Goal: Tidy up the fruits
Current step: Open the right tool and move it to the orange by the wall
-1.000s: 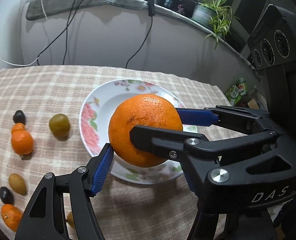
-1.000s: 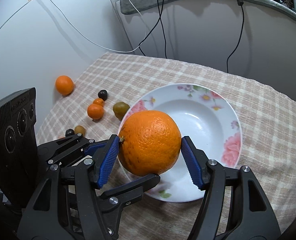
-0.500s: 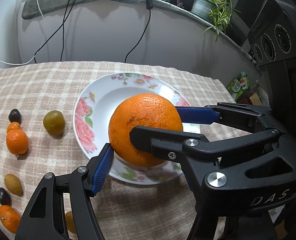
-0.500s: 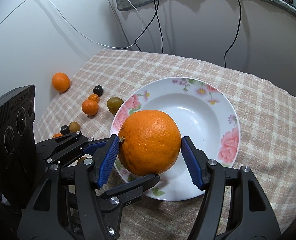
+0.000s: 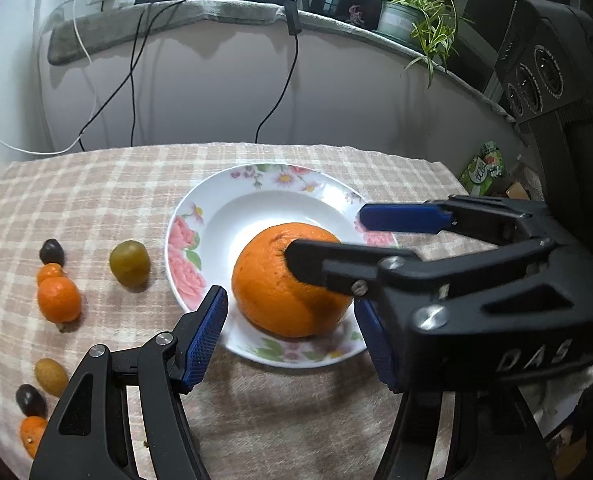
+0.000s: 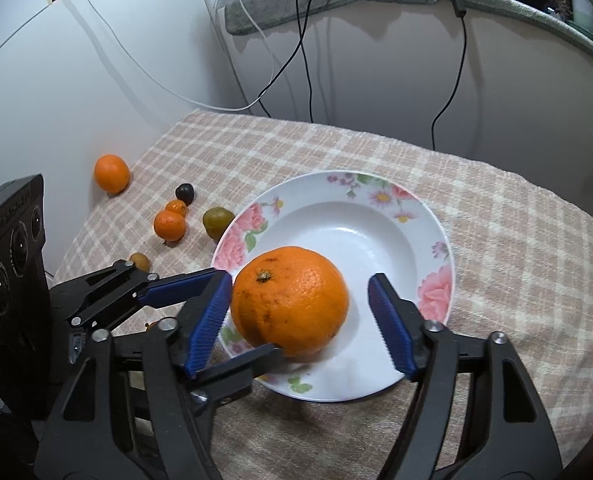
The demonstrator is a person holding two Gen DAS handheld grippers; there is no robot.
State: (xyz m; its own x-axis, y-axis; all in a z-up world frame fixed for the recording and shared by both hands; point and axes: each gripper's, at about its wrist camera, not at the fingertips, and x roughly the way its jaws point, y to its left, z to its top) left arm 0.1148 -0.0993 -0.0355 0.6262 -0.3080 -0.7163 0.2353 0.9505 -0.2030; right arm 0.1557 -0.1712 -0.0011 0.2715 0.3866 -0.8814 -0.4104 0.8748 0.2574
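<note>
Fruit is scattered down the left side of the beige checked tablecloth (image 5: 96,192): a dark round berry-like fruit (image 5: 51,251), two small orange mandarins (image 5: 58,298) touching each other, and an olive-green round fruit (image 5: 129,262) just beside the plate. One more lone mandarin (image 6: 111,173) sits further back by the wall.

Moving right, there's the white floral-rimmed plate (image 5: 184,240), and the big orange (image 5: 280,284) is sitting in it, on the near side of the bowl, stem end up.

Both tools tilt down at the plate and come in at an angle to each other, so their fingers bracket the orange on four sides. The left gripper (image 5: 288,300) has its jaws apart, with a clear gap between its left blue pad and the peel. In the right wrist view, one of its black fingers sits low against the front of the orange.

The right gripper (image 6: 300,280) has just been spreading its jaws. The orange is between them, but the right pad stands well clear and the left pad is only just beside the skin, so nothing is clamped.
</note>
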